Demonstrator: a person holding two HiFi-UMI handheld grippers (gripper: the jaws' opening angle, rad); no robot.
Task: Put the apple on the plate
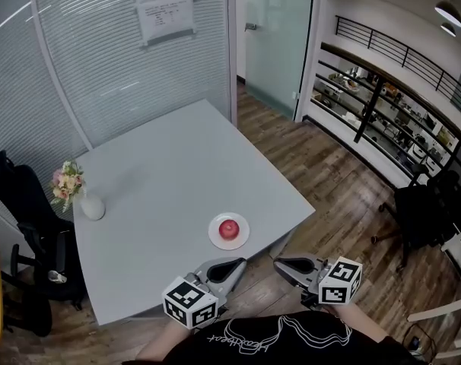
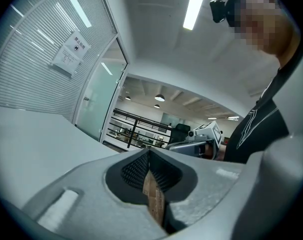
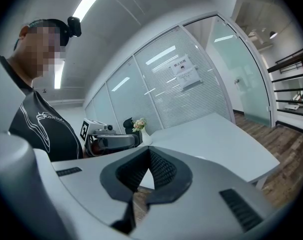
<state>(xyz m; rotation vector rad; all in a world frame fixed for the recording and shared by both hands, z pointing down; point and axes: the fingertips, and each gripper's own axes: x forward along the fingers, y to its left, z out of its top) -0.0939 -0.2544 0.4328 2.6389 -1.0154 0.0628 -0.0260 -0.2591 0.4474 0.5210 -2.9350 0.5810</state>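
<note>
Already the apple sits on the plate near the counter's front edge, so with our left tongs and right tongs both clenched on nothing, we judge hands-off best.

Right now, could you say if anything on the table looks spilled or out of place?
Nothing stands out: the apple sits on the plate, the flower vase stands upright near the left edge of the table, and no spill shows.
</note>
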